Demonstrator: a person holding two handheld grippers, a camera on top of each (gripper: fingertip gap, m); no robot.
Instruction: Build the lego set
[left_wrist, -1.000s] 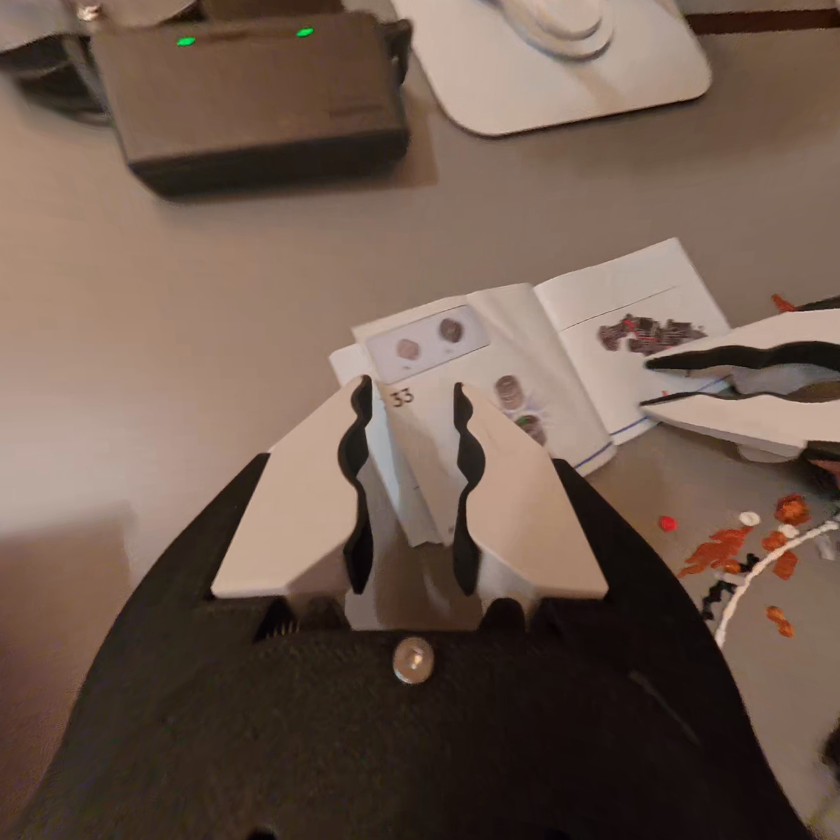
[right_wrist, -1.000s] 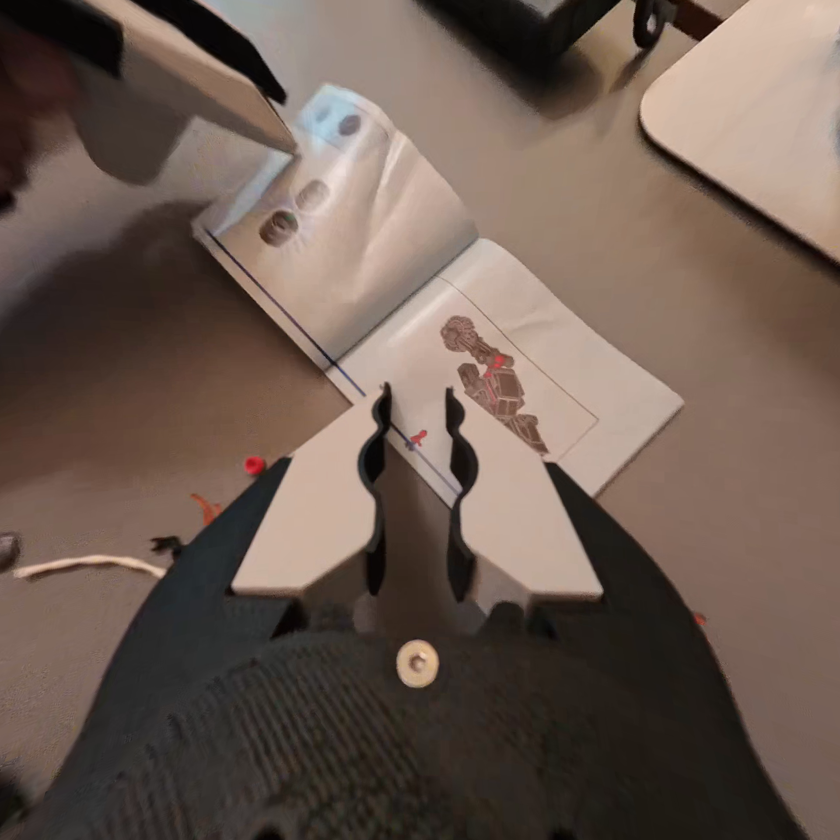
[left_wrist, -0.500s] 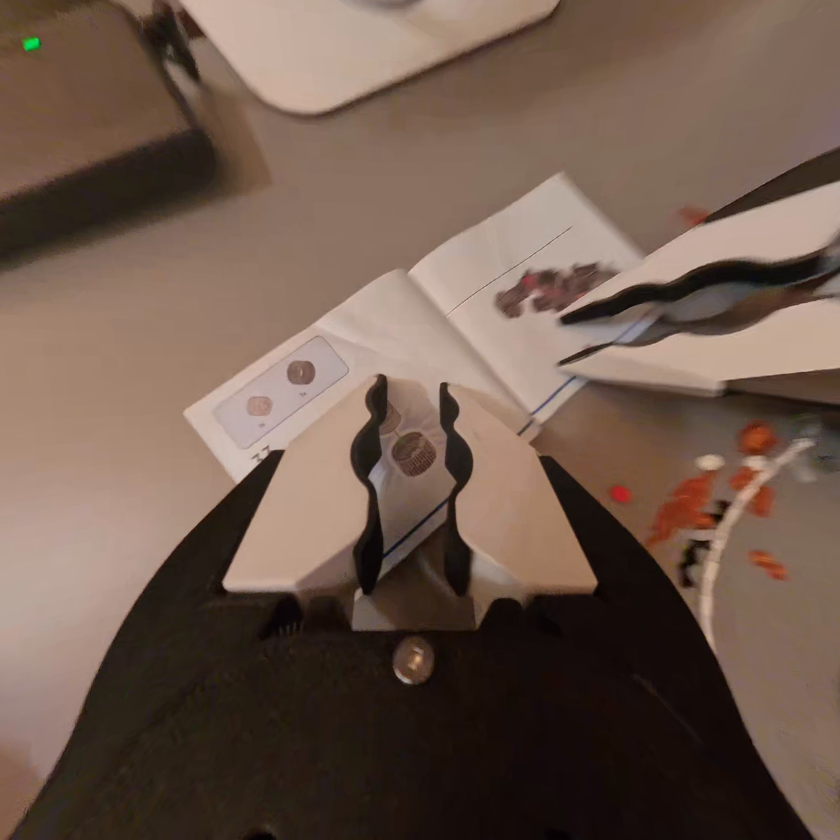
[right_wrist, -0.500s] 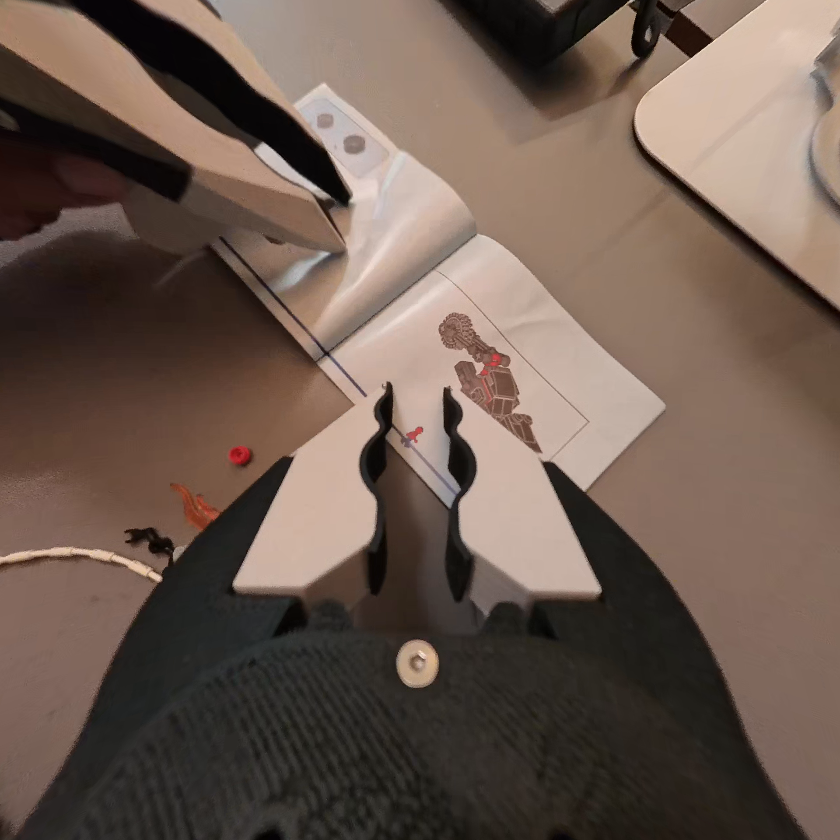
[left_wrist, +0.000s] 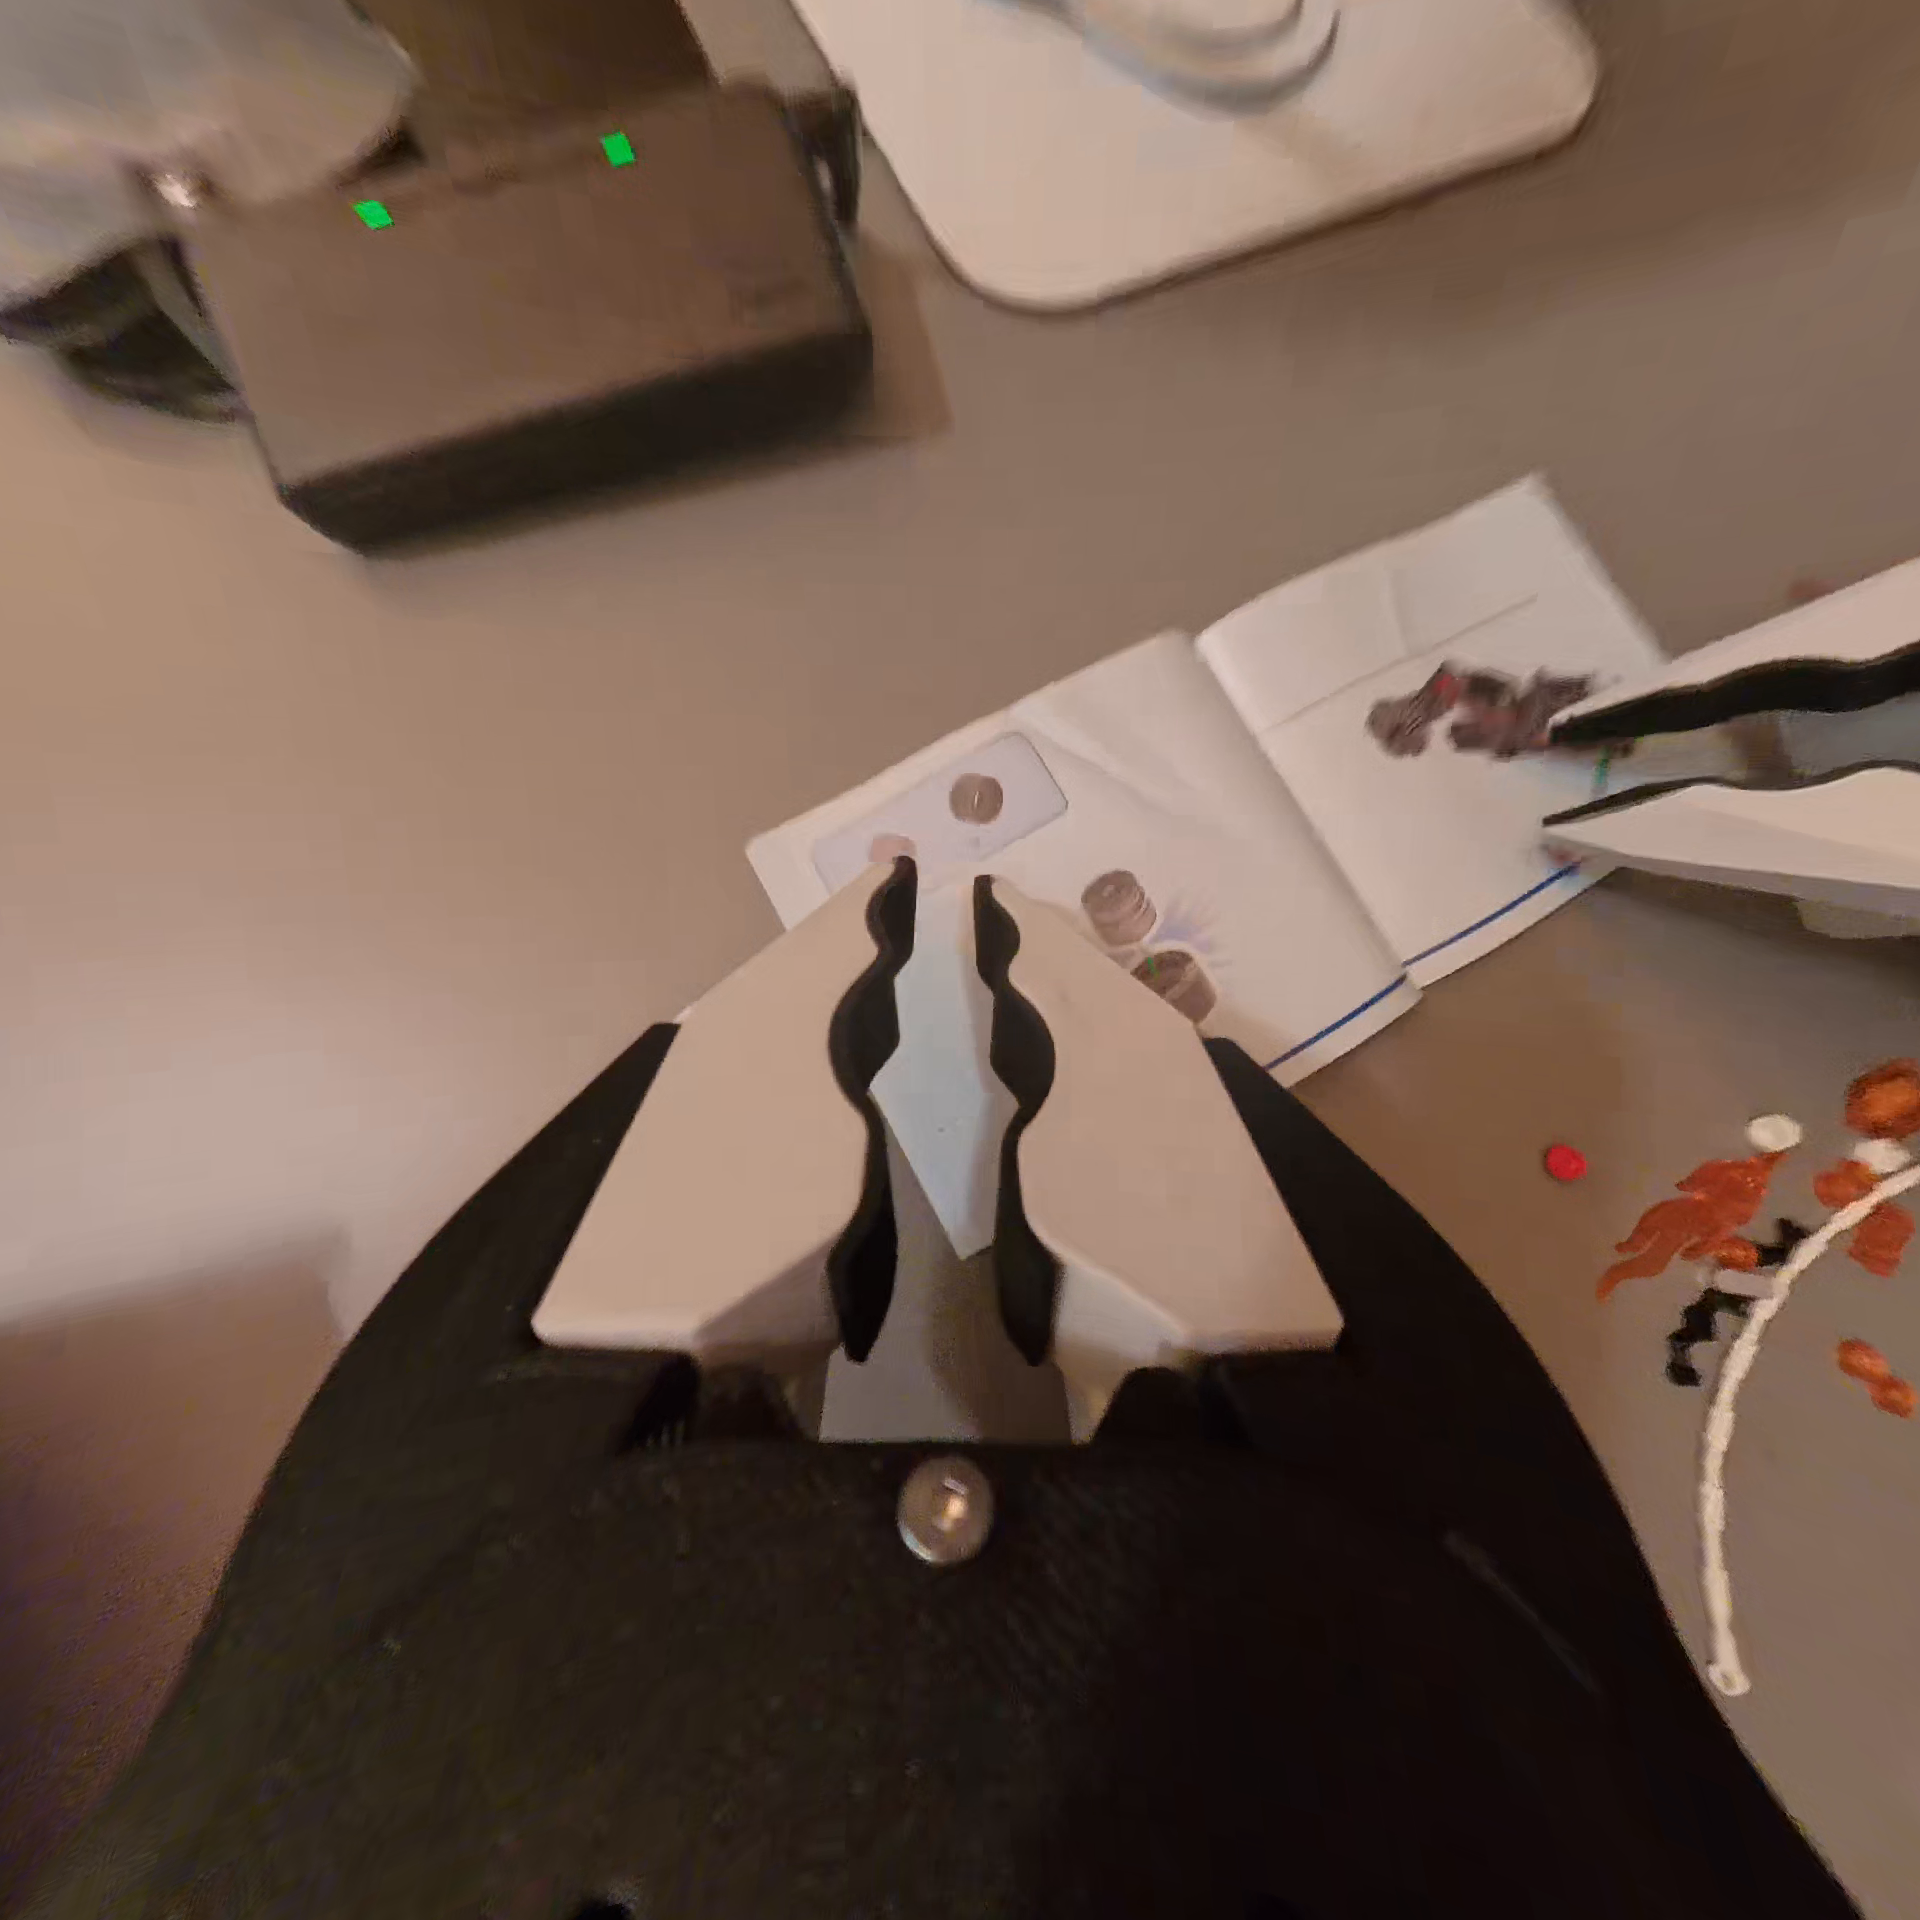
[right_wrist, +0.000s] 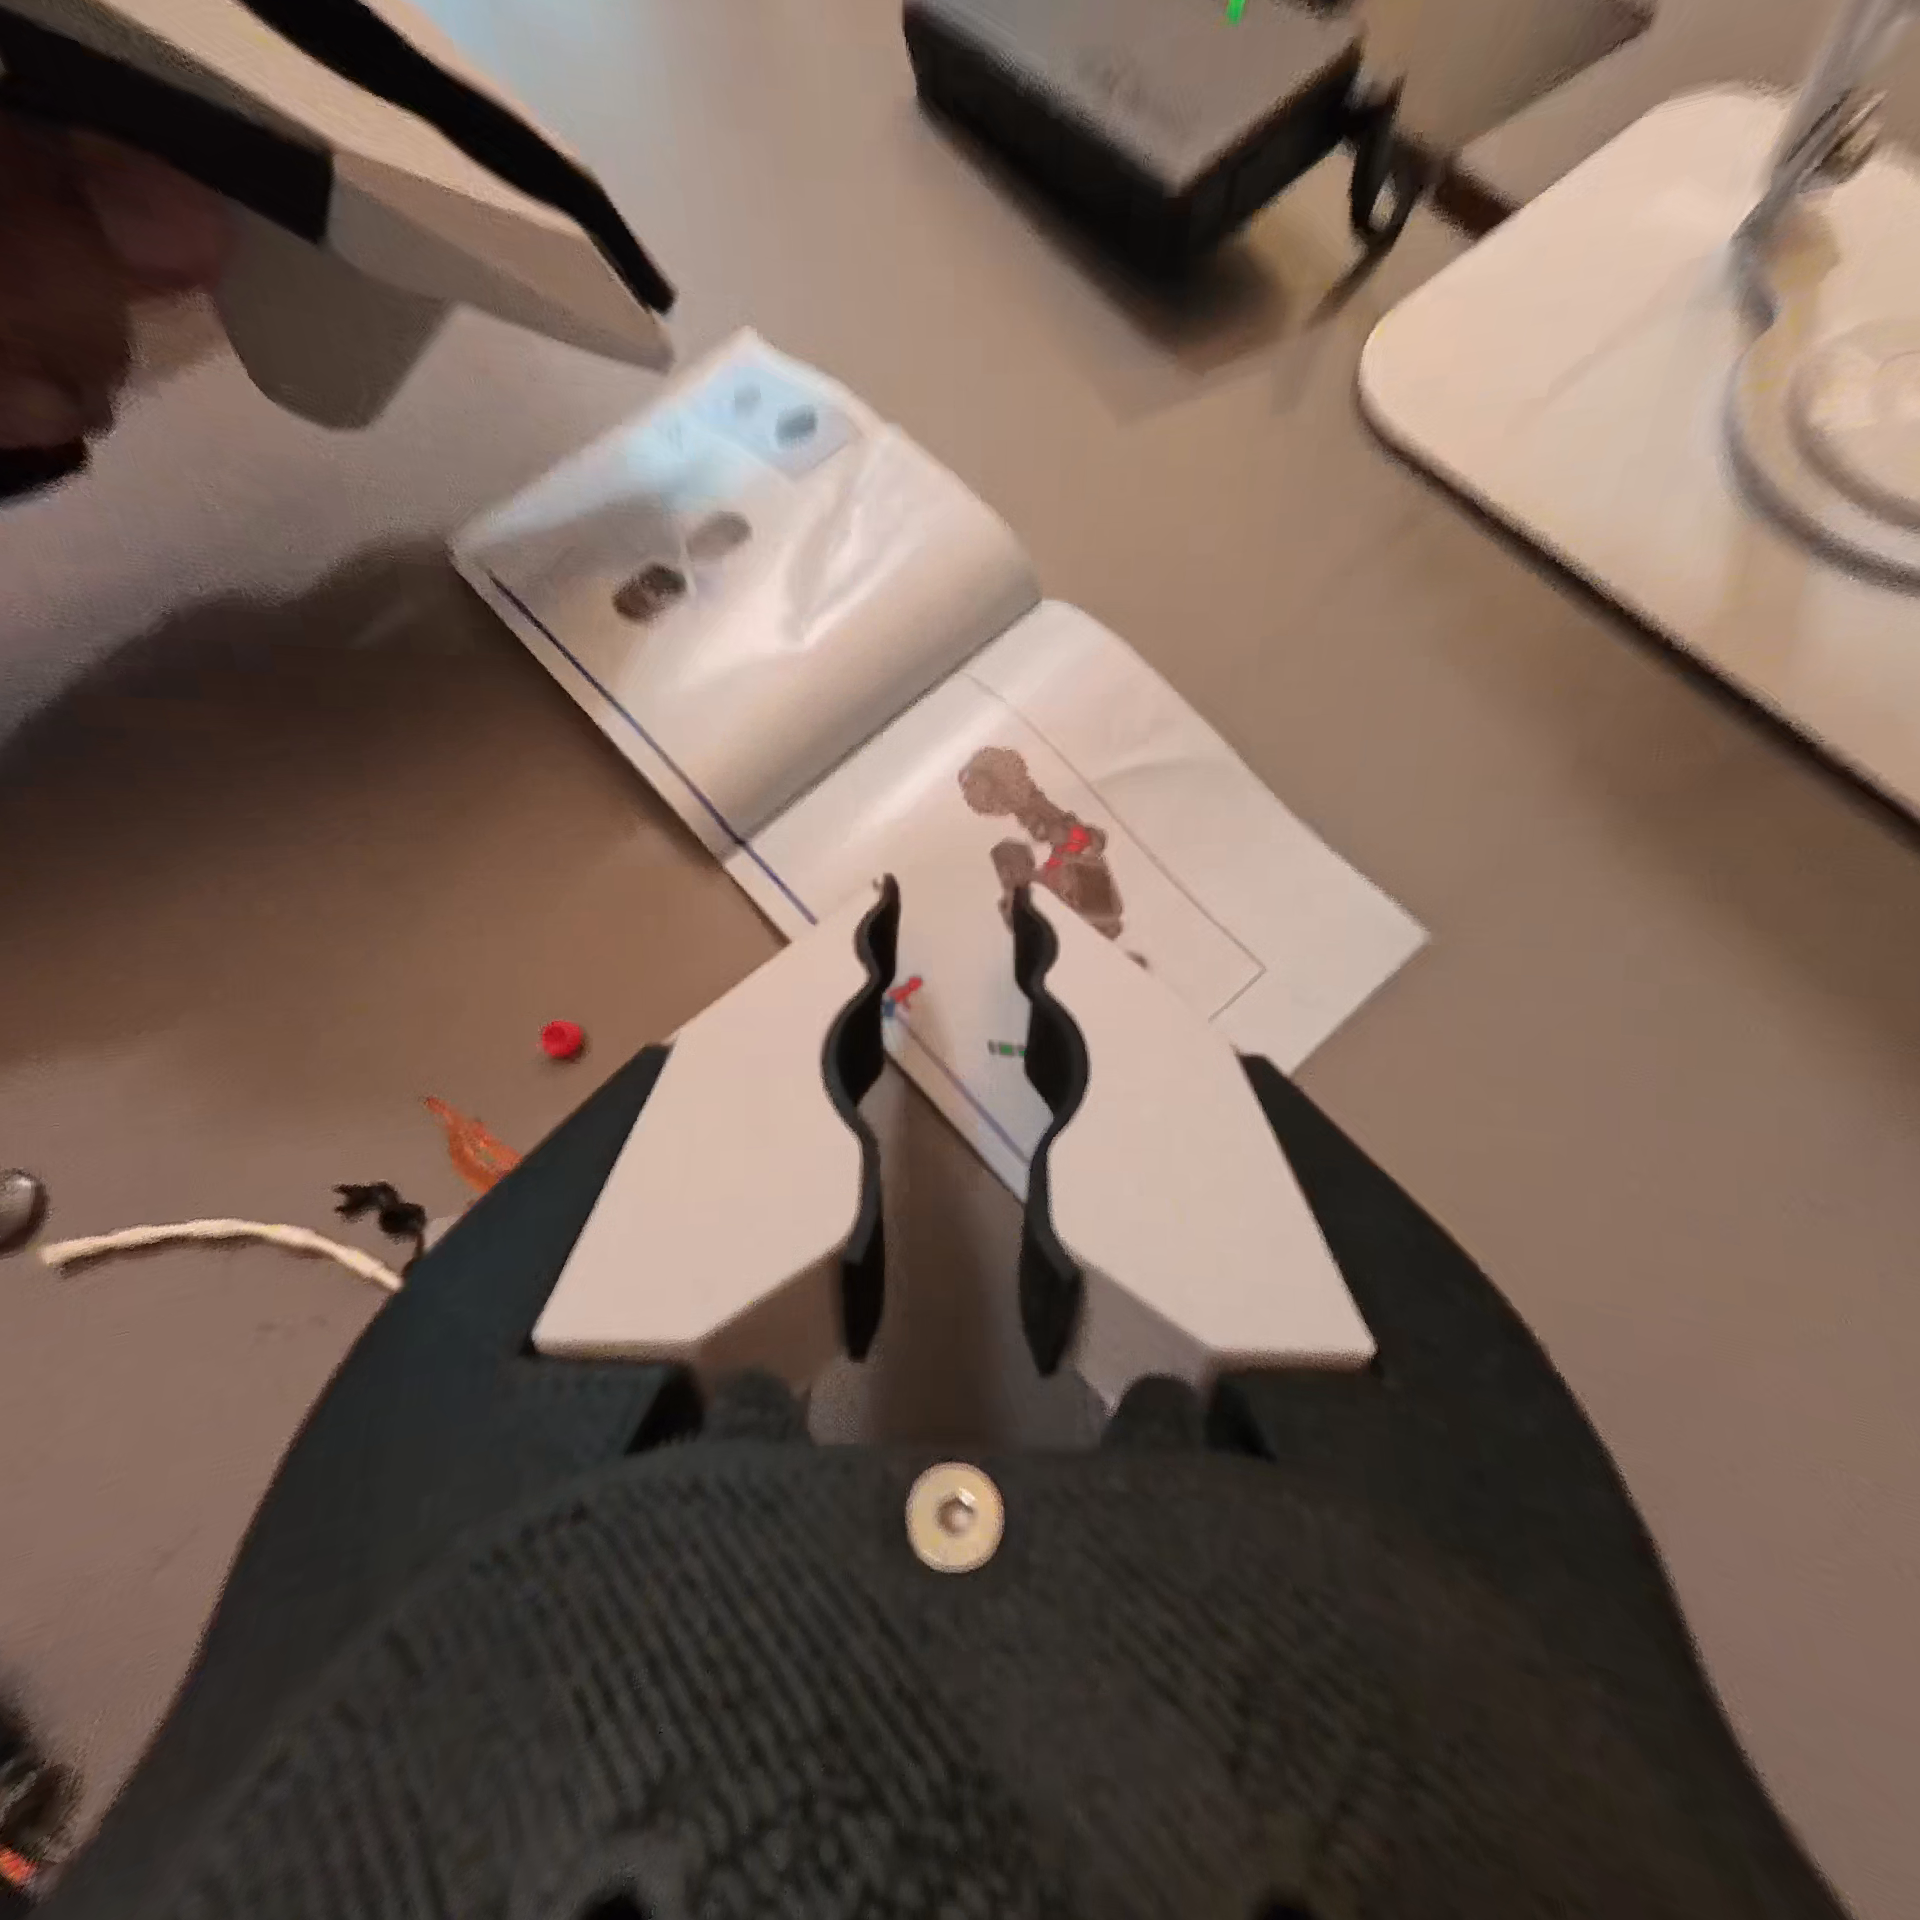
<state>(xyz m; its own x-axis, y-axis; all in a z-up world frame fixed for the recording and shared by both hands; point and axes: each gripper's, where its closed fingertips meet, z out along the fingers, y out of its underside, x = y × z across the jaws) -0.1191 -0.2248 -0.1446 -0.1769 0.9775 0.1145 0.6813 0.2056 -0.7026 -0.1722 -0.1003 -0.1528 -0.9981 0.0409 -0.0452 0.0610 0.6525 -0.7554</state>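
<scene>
2 grippers over 1 open booklet (left_wrist: 1226, 831) lying flat on the table (left_wrist: 520, 779). Left gripper (left_wrist: 940, 883): spread, empty, above the left page. Right gripper (right_wrist: 951, 914): spread, empty, above the right page corner. I judge I should press both pages flat. Booklet's spine runs away from me; long axis left-right. Loose bricks (left_wrist: 1725, 1205) lie right.

An open booklet (left_wrist: 1195, 821) lies on the table (left_wrist: 520, 779), with loose bricks (left_wrist: 1745, 1205) and a string (left_wrist: 1725, 1455) to its right (left wrist view). Behind it sit a box (left_wrist: 530, 312) and a flat stand (left_wrist: 1195, 135).
</scene>
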